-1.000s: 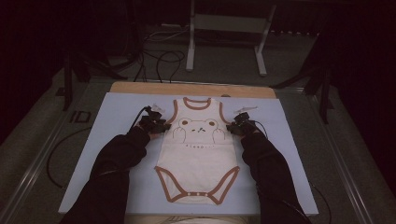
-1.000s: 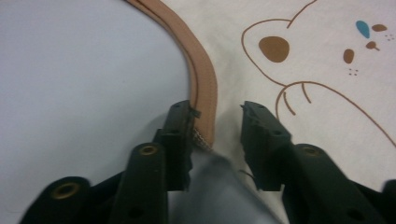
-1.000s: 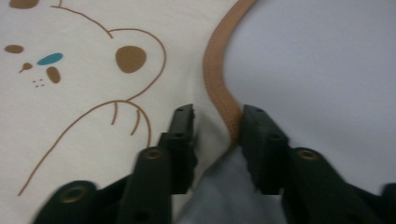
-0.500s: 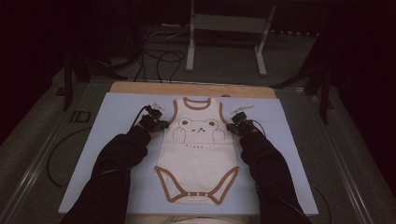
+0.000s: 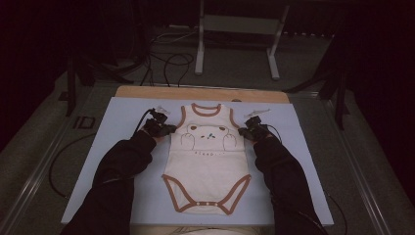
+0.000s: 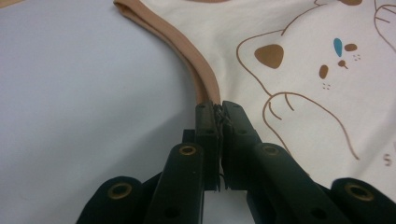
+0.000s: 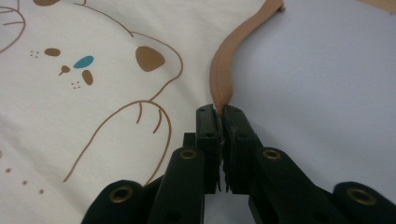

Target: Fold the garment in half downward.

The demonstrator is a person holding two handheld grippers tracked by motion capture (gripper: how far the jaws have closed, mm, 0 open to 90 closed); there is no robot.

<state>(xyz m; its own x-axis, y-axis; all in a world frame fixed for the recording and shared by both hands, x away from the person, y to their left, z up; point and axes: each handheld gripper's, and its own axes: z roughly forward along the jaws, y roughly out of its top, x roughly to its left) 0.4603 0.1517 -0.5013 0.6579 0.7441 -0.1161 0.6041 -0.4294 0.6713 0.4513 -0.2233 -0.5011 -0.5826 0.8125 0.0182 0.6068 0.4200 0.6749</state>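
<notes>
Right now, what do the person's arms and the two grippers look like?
Both forearms wear dark long sleeves. The left gripper and right gripper are black, each topped by a pale grey three-cornered plate. In the gripper views the jaws are black angular links with brass-coloured rivet holes and ridged inner pads. A black cable trails off at the left side.

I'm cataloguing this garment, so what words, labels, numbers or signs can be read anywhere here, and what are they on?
Row of small brown letters under the bear print on the cream bodysuit: too small to read in the high view.
"S": one brown letter on the bodysuit at the edge of the left gripper view; the rest is cut off.
Dark tag on the floor beside the table: its marks are too blurred to read.
</notes>
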